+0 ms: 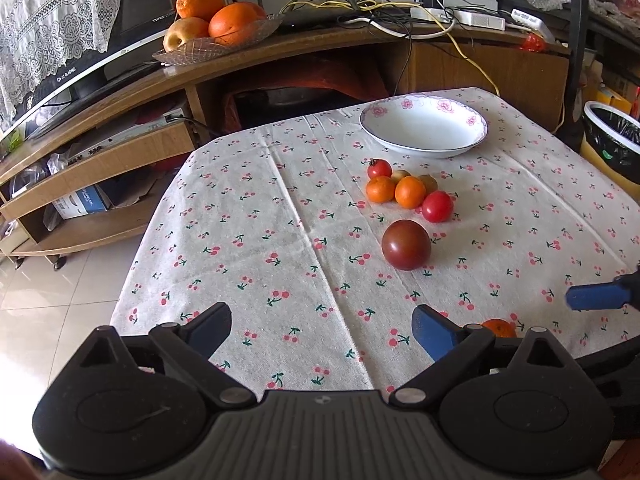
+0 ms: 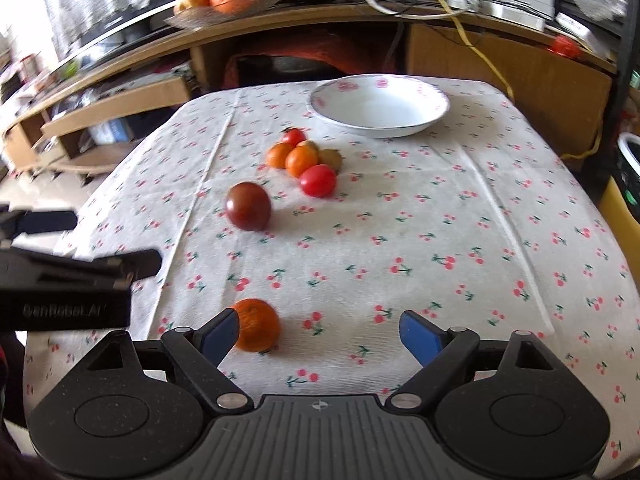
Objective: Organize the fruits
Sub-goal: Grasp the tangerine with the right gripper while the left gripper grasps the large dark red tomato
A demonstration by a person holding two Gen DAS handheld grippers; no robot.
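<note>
"GenRobot.AI" on left gripper body.

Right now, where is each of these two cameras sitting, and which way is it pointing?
Left wrist view: rides on the left gripper, looking forward over the table at the white bowl; own open jaws show, plus a fingertip of the right gripper.
Right wrist view: rides on the right gripper, facing the same way; own open jaws show, an orange beside them, the left gripper at left.
Both share bowl, dark tomato and fruit cluster.
</note>
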